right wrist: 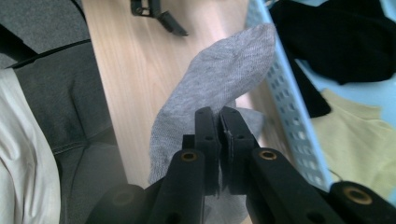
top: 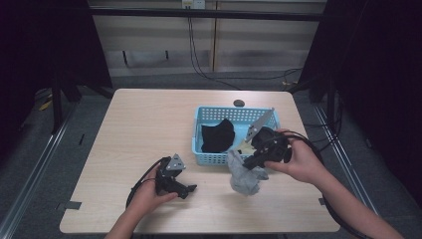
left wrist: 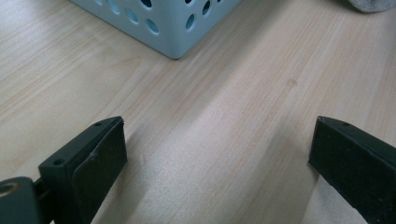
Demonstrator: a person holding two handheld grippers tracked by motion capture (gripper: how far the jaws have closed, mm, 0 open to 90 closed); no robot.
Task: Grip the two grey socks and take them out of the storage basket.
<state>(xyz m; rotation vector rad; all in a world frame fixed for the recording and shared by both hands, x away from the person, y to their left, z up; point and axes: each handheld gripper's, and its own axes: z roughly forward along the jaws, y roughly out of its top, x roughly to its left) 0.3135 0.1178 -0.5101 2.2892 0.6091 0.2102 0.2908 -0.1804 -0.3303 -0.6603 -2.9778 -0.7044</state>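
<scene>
Pinching a grey sock [right wrist: 219,79] between closed jaws, the right gripper [right wrist: 219,122] holds it just outside the blue basket [top: 211,158], its free end sagging toward the desk [top: 144,124]. The step looks like loading the basket; next would be lifting the sock over the wall beside the jaws. Beyond that wall lie a black garment [right wrist: 341,39] and a yellow one [right wrist: 359,140]. The left gripper [left wrist: 219,154] rests low, jaws spread wide and empty, the basket corner ahead of them.
</scene>
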